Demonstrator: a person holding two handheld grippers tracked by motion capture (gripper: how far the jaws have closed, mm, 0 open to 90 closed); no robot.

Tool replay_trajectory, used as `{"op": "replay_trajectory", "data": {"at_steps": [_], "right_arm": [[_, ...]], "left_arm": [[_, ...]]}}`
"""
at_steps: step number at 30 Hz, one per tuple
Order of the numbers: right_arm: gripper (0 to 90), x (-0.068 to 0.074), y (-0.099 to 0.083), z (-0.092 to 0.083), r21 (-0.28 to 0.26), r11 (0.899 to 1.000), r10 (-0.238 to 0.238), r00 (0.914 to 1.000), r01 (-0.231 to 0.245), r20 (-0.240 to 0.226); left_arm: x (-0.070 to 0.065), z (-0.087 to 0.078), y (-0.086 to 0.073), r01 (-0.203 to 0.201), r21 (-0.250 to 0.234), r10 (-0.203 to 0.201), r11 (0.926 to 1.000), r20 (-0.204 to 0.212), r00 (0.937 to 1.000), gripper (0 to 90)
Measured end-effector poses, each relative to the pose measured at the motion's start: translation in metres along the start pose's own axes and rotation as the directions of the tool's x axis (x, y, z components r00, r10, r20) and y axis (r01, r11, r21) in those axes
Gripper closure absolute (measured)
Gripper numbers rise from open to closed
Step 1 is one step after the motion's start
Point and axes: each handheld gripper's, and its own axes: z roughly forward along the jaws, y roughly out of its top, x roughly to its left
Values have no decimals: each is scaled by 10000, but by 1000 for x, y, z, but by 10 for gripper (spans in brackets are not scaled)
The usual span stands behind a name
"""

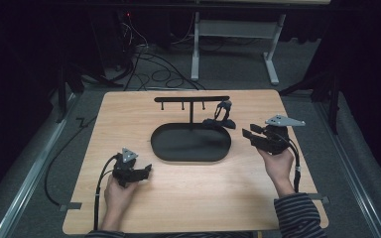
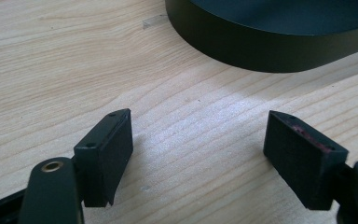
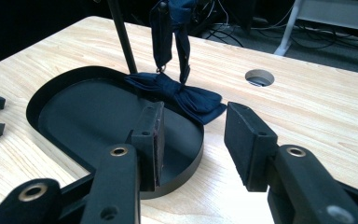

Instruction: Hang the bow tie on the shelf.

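**A:** Start from the high view. Where do the tongs sit?

**B:** The left tongs (image 1: pixel 148 170) lie low over the wooden tabletop (image 1: pixel 188 198), held in the left hand (image 1: pixel 116 193), pointing toward the near left end of the black oval tray (image 1: pixel 168 151). The right tongs (image 1: pixel 248 134) are held by the right hand (image 1: pixel 276 166) just off the tray's right end. Beyond the right tongs' tips, toward the T-shaped stand (image 1: pixel 191 99), lies the dark blue bow tie (image 1: pixel 220 122), its strap rising to the stand's bar.

**A:** And the left gripper view?

**B:** The left tongs (image 2: pixel 198 154) stand wide apart with only bare tabletop (image 2: pixel 74 60) between them; they hold nothing. Ahead of them and to the right is the tray's outer wall (image 2: pixel 261 51), apart from both pads.

**A:** The right gripper view?

**B:** The right tongs (image 3: pixel 193 140) are partly open and empty. Their left pad hangs over the tray (image 3: pixel 93 116), the right pad over the tabletop (image 3: pixel 317 107), so the tray's rim runs between them. The bow tie (image 3: pixel 182 95) lies straight ahead of the gap, draped across the tray's far rim, one wing inside and one reaching out over the wood. It is near the tips but not touched. Its strap (image 3: pixel 161 32) hangs up beside the stand's post (image 3: pixel 123 39). A round hole (image 3: pixel 259 77) in the tabletop lies beyond the right pad.
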Motion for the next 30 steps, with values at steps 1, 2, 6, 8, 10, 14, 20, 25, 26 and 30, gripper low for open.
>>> {"op": "replay_trajectory", "data": {"at_steps": [1,2,6,8,10,14,20,25,26,30], "right_arm": [[596,0,0,0,-4,10000,23,10000,-23,2],[595,0,-1,-1,-28,10000,54,10000,-54,-21],[595,2,-2,-1,-13,10000,49,10000,-49,-47],[595,2,-4,-1,-21,10000,58,10000,-58,-80],[595,2,-4,-1,-27,10000,74,9999,-75,-102],[594,2,-6,-2,-38,9999,163,9998,-164,-129],[594,1,-16,2,126,9992,384,9991,-381,-174],[593,0,-28,6,338,9977,589,9980,-582,-220],[593,-1,-30,7,354,9975,617,9978,-608,-235],[593,-1,-38,9,520,9962,715,9971,-701,-268]], "left_arm": [[0,0,0,1,-2,-1,10000,0,10000,244],[0,0,0,0,-1,0,10000,1,10000,244],[0,0,0,1,0,-1,10000,0,10000,244],[0,0,0,1,-1,-1,10000,1,10000,245],[0,0,0,-1,0,1,10000,1,10000,244],[0,0,0,-2,0,2,10000,0,10000,244],[0,0,0,-1,-1,1,10000,-1,10000,244],[0,0,0,0,-2,0,10000,-1,10000,244],[0,0,0,-3,0,3,10000,1,10000,244],[0,0,0,-5,0,5,10000,-4,10000,244]]}}
